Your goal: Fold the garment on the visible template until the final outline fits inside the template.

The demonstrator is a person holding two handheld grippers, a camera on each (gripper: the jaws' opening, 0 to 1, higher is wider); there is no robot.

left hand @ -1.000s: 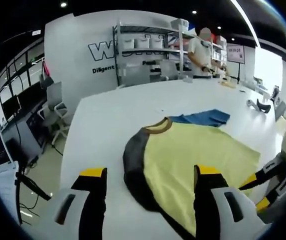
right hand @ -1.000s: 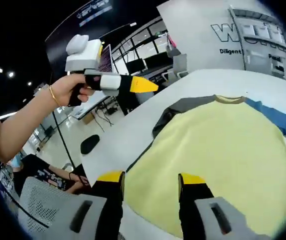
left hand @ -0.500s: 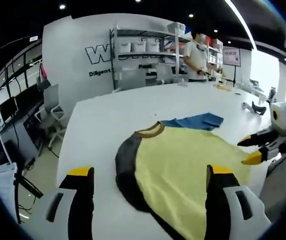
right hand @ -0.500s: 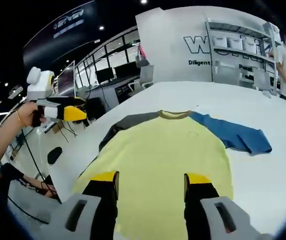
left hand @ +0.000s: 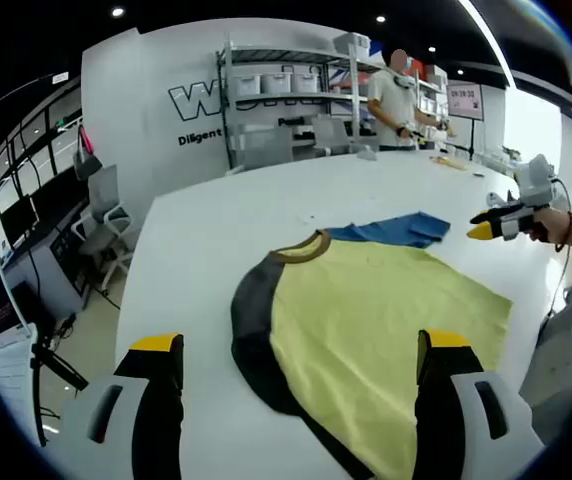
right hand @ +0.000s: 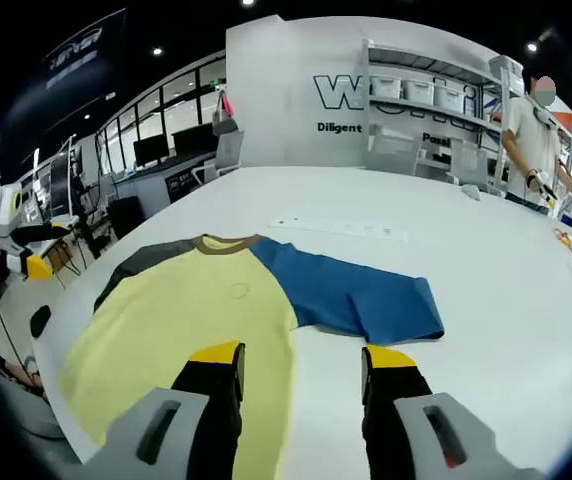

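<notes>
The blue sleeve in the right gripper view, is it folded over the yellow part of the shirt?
No: the blue sleeve lies spread flat on the white table, sticking out sideways from the yellow body.

A long white table [right hand: 486, 270] carries a flat yellow T-shirt with grey and blue sleeves [right hand: 226, 300], collar toward twelve o'clock.

A broad white tabletop [left hand: 226, 230] runs back toward a pale wall [left hand: 146, 110] that carries large dark lettering. Against that wall stands a metal shelving rack [left hand: 286, 100] loaded with pale bins. A person [left hand: 398, 100] stands at the far end beside the rack. To the left, dark glazed partitions [right hand: 156, 150] line the room, with grey office chairs [left hand: 101, 215] and monitors in front of them. The ceiling is black, dotted with small round spotlights [left hand: 117, 12]. The floor is a pale glossy grey [left hand: 86, 350].
</notes>
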